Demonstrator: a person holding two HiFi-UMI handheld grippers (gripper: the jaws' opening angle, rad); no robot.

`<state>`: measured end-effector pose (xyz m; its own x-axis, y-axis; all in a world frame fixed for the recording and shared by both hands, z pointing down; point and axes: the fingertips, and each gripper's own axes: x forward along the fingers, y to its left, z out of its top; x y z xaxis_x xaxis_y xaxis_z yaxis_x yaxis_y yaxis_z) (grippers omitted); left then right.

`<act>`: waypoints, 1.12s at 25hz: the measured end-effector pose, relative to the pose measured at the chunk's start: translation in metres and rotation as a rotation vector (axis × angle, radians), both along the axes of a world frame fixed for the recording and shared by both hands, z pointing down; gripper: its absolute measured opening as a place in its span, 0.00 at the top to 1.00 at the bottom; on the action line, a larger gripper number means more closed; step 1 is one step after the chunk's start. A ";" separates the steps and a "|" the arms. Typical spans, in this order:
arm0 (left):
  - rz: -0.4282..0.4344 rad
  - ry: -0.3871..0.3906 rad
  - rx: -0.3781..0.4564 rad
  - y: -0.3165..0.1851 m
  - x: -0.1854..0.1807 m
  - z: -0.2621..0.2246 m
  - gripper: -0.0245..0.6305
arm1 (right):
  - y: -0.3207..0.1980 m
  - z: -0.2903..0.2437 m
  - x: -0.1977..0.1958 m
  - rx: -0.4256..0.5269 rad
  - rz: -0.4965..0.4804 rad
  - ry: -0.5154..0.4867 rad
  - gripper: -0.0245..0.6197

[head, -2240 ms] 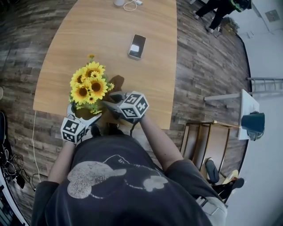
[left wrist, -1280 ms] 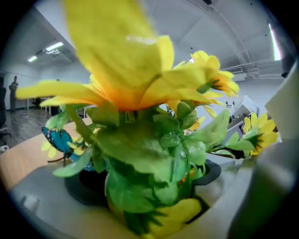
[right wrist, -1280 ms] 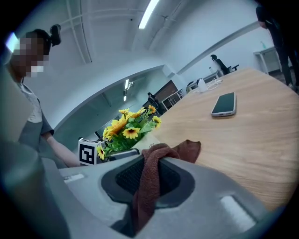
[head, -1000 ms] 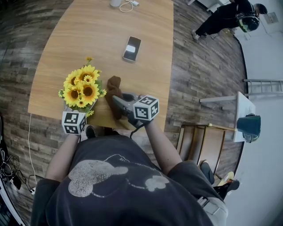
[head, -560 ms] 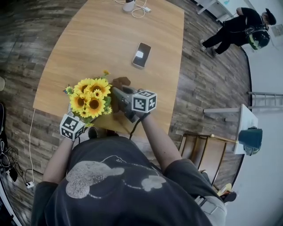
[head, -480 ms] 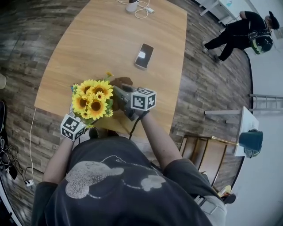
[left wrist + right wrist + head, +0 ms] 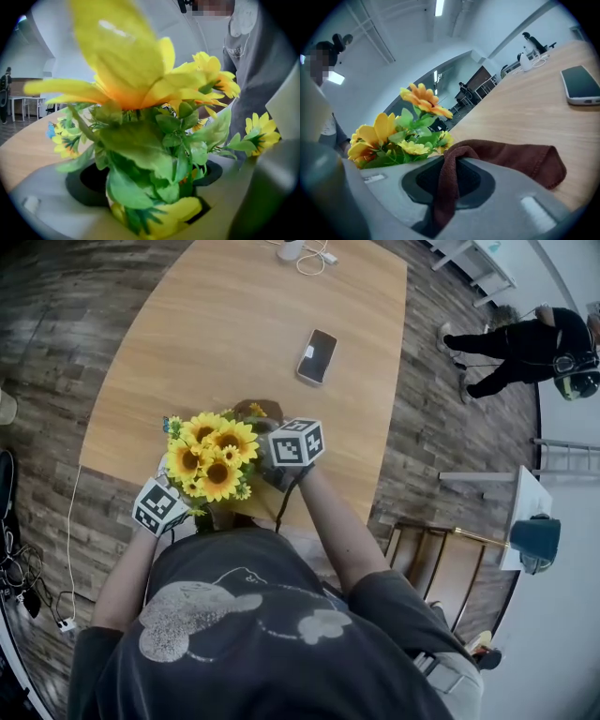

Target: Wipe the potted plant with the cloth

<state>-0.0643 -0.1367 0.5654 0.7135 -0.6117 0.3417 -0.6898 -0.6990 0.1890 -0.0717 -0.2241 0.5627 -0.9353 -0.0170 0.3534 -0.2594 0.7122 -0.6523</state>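
- Fingers of my left gripper [image 7: 150,180] stand wide and clamp the yellow pot [image 7: 159,222] between them, low at the near table edge.
- Sunflowers and leaves of the potted plant [image 7: 214,451] rise just above that grip and fill most of the left gripper view.
- Just right of the blooms, the fingers of my right gripper [image 7: 447,180] pinch a fold of the brown cloth [image 7: 511,157]; its loose end trails onto the wood.
- Progress, as I judge it: plant and cloth are both in hand and side by side, but no view shows cloth on a leaf or on the pot, so the wiping looks mostly ahead of me.
- The table [image 7: 234,324] is pale wood, with a phone [image 7: 319,343] lying past the plant and a white cabled item [image 7: 298,249] at the far end.
- Around it lies dark plank floor [image 7: 450,409]; far right, a person in dark clothes [image 7: 525,338] stands well away.
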 end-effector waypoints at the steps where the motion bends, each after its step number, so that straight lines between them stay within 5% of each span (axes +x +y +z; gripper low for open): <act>1: 0.005 0.001 0.001 0.000 -0.001 0.000 0.14 | 0.001 0.000 0.001 0.001 0.003 0.000 0.89; 15: 0.128 0.005 -0.030 -0.007 -0.002 -0.002 0.13 | 0.042 -0.003 0.049 -0.055 0.158 -0.060 0.89; 28: 0.196 0.033 -0.037 -0.013 0.002 -0.002 0.14 | 0.106 0.005 0.038 0.017 0.165 0.061 0.89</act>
<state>-0.0625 -0.1494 0.5639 0.8286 -0.4476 0.3362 -0.5344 -0.8112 0.2374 -0.0340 -0.1179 0.5672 -0.8962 -0.1745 0.4079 -0.4123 0.6673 -0.6202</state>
